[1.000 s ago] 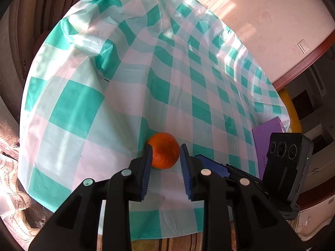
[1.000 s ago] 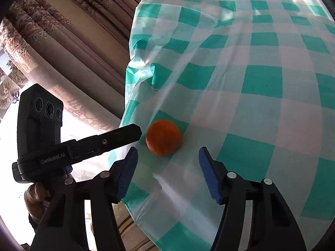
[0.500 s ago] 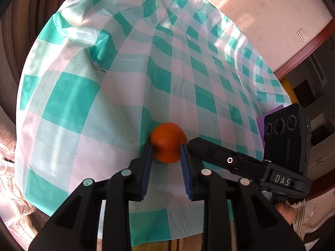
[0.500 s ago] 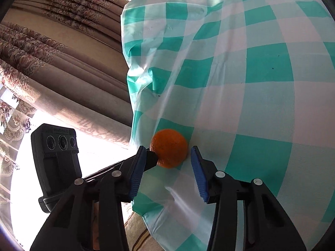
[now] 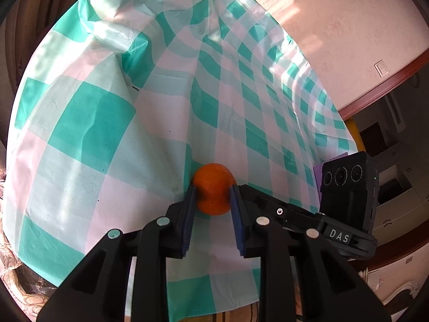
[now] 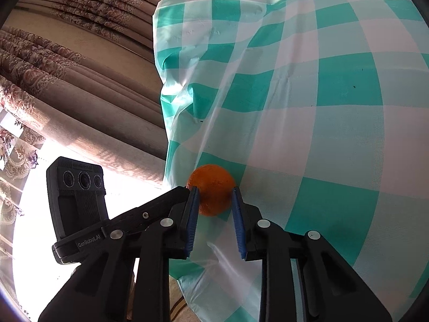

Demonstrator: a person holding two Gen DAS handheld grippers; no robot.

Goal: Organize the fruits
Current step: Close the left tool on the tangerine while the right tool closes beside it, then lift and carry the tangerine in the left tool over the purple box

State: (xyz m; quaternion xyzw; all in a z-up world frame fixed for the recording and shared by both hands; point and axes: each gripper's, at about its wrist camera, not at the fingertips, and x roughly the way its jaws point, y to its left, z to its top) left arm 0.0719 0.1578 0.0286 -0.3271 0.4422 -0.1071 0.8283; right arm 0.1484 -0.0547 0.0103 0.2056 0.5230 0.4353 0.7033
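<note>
A green-and-white checked tablecloth (image 5: 166,123) covers the table, its corner hanging beside the brown patterned curtain (image 6: 67,61) at ten o'clock in the right wrist view. Both tools tilt downward toward the cloth's near edge and meet on one orange (image 5: 213,191), which sits on the cloth at the middle of each view. The left gripper (image 5: 211,201) is clenched on the orange, its blue pads pressing both sides. The right gripper (image 6: 214,201) comes in from four o'clock of the left view, pads also pressing the fruit. A second ago the right jaws stood wide with the orange ahead of them; they have just been closing onto it
</note>
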